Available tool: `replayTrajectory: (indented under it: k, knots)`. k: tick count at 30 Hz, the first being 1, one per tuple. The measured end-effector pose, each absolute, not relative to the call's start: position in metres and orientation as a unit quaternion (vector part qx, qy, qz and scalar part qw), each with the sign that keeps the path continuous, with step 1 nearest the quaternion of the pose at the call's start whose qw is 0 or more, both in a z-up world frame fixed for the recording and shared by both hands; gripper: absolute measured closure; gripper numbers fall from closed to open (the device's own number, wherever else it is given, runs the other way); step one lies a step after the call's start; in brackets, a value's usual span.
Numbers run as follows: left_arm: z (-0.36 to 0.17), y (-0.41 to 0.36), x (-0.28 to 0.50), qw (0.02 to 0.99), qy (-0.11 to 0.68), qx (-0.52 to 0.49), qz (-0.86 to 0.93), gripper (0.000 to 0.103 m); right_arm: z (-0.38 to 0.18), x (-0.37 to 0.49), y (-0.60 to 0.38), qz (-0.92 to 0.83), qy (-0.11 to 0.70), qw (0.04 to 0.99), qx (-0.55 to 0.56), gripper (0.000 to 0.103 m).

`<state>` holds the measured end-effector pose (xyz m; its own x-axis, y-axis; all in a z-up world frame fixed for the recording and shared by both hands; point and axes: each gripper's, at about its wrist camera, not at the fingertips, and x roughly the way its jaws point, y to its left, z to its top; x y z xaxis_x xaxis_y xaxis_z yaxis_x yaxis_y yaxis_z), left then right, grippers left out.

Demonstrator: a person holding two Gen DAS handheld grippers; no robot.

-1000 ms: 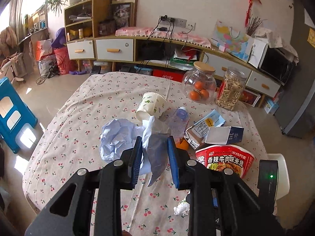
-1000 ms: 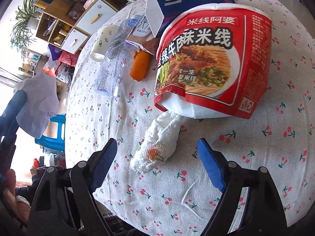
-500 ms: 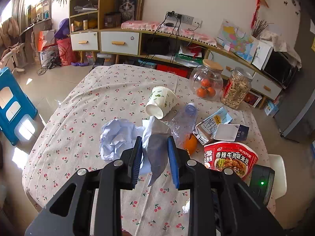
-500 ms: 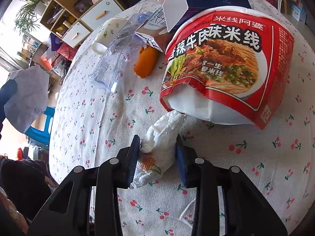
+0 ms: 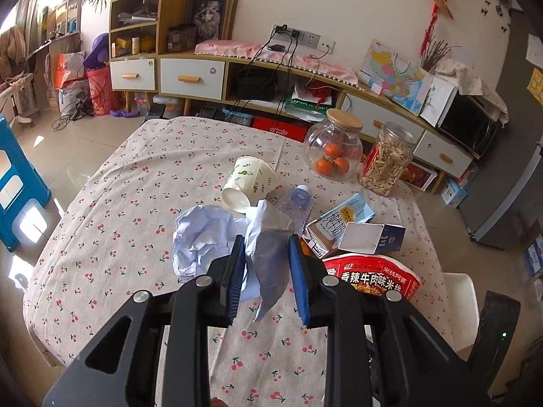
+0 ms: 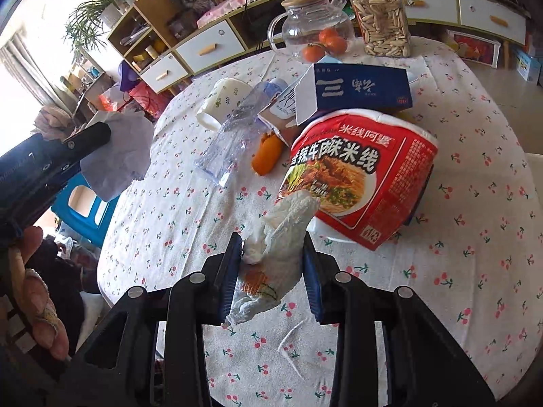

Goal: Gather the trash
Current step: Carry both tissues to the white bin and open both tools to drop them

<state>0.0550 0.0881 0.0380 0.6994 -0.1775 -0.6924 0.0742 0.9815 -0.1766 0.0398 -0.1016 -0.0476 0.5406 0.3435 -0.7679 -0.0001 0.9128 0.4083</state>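
Note:
My left gripper (image 5: 266,264) is shut on a pale, creased sheet of paper (image 5: 271,251) held above the cherry-print tablecloth (image 5: 135,203). A crumpled bluish paper ball (image 5: 200,237) lies just left of it on the cloth. My right gripper (image 6: 273,271) is shut on a white tissue (image 6: 275,254) with orange stains, lifted clear of the cloth in front of the tipped red noodle bowl (image 6: 366,176). The left gripper's black finger (image 6: 51,162) and its paper (image 6: 118,156) show at the left of the right wrist view.
Behind the noodle bowl (image 5: 370,274) lie a blue box (image 6: 356,88), a milk carton (image 5: 342,220), a crushed plastic bottle (image 6: 230,135), an orange peel (image 6: 268,152) and a tipped paper cup (image 5: 251,183). Two glass jars (image 5: 334,149) stand at the far edge. A hand (image 6: 34,288) is at lower left.
The right gripper's jaws closed on the stained tissue and raised it off the cloth. The left gripper kept hold of its paper and barely moved.

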Motion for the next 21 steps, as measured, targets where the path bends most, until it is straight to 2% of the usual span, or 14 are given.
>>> replayTrajectory:
  k: [7, 21]
  knots:
    - [0.045, 0.051, 0.056, 0.921, 0.365, -0.083, -0.106, 0.077, -0.024, 0.036, -0.164, 0.042, 0.419, 0.886, 0.196, 0.070]
    - [0.045, -0.047, 0.053, 0.920, 0.341, -0.072, -0.181, 0.077, -0.011, 0.001, -0.297, -0.127, 0.341, 0.920, 0.147, 0.070]
